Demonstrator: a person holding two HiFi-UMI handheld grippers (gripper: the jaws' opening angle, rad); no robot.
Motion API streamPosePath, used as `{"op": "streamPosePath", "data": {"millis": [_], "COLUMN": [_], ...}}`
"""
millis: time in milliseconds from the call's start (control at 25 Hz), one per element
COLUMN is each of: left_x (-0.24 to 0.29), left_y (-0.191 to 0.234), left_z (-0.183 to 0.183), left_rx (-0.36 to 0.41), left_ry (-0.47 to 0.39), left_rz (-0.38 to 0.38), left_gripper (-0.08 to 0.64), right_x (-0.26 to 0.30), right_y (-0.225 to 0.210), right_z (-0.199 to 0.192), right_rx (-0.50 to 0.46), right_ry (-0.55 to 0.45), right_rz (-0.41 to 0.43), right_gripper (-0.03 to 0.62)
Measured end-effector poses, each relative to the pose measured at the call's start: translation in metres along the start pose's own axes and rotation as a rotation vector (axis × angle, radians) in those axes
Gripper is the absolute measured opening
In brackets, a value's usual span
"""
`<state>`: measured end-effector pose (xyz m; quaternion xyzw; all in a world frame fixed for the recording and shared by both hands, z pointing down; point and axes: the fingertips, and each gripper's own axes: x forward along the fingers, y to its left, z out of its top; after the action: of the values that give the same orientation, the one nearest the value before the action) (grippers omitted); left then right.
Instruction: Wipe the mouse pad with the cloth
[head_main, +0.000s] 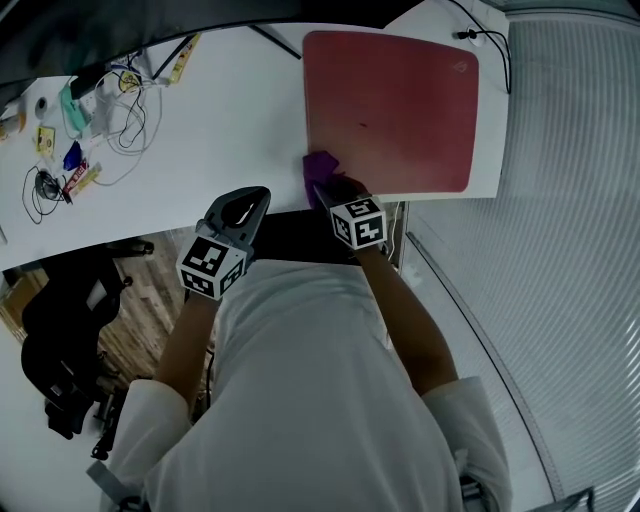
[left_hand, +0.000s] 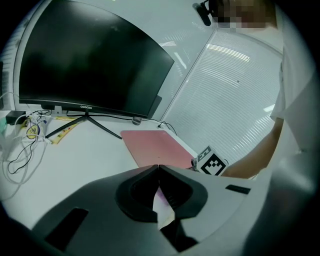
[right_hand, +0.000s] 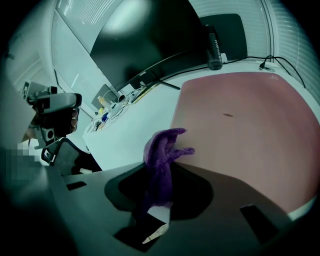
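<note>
Right tool (right_hand: 159, 176) is clamped on the purple fuzzy cloth (right_hand: 163, 150), the bunched fabric poking out past the jaw tips and touching down at the near left corner of the red rectangular mouse pad (head_main: 392, 108), right by its edge. The pad lies flat on the white counter (head_main: 235, 105), towards the right end. Left tool (left_hand: 159, 169) hangs at the counter's near edge, jaws pressed together with nothing between them, well off to the pad's left. A curved black monitor (left_hand: 90, 65) stands at the back.
</note>
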<state>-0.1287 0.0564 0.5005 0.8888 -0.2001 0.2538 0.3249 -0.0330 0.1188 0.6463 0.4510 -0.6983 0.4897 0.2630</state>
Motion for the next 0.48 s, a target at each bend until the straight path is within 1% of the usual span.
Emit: {"op": "streamPosePath", "data": {"millis": [320,480], "left_x": [0.013,0.020], "left_y": [-0.007,-0.014], "left_z": [0.009,0.011], "left_rx": [0.011,0.013], "left_ry": [0.013,0.015], "left_rz": [-0.032,-0.028], "left_gripper": [0.017,0.017], "right_x": [-0.008,-0.014], "right_y": [-0.019,-0.032], "right_z": [-0.003,-0.005], "right_rx": [0.015,0.005], "right_ry": [0.014,0.015], "right_rz": [-0.047,-0.049], "right_gripper": [0.130,0.130]}}
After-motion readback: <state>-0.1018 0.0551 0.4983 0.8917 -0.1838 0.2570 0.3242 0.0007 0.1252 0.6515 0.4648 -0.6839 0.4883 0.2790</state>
